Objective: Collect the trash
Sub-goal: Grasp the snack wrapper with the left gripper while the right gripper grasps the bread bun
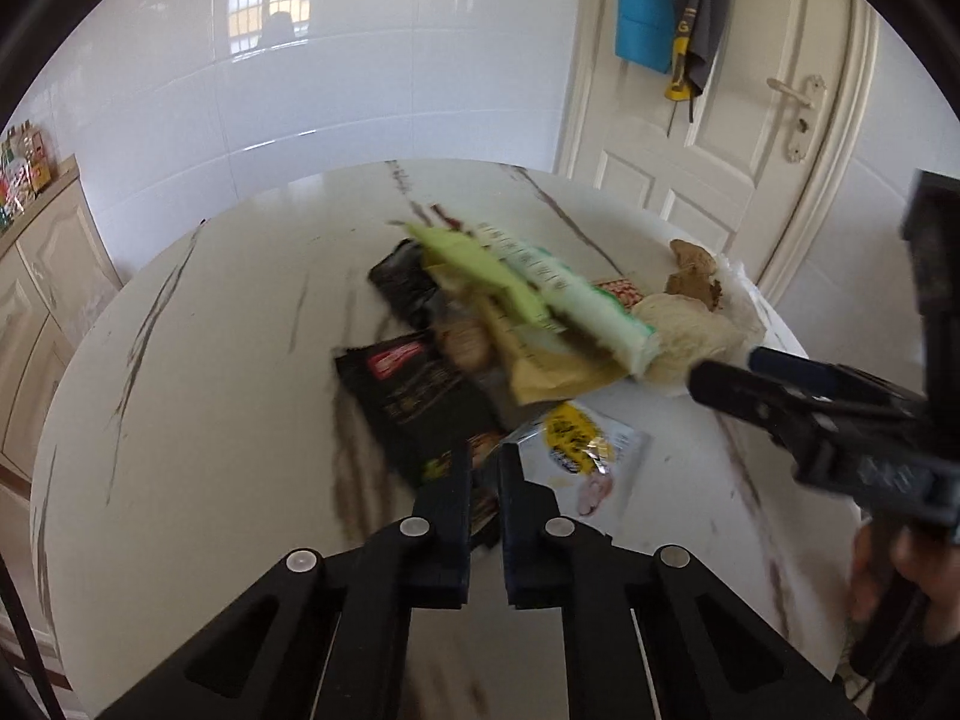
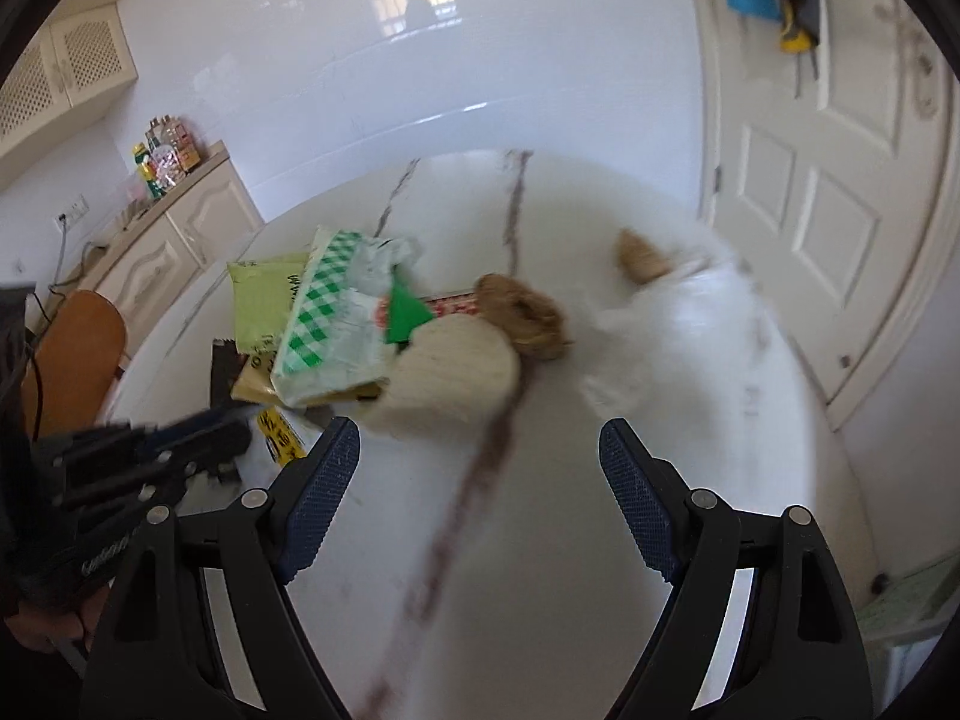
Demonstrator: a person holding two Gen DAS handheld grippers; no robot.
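Heap of crumpled snack wrappers point(image 1: 480, 324) piled mid-way on the round white marble-veined table point(image 1: 210, 360), black packet point(image 1: 414, 402) nearest. Left gripper point(image 1: 485, 462) drawn nearly together at the heap's near edge; grip on a wrapper impossible to tell through blur. Right gripper point(image 2: 480, 438) spread wide above bare tabletop, holding nothing, beside the cream bread-like lump point(image 2: 456, 372)

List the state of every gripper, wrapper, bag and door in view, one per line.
left gripper: shut, fingers over the black wrapper's edge; grip unclear
right gripper: open, nothing between its fingers
black wrapper: lying flat on the table
green checked wrapper: crumpled, on top of the pile
white plastic bag: lying loose on the table, blurred
door: closed
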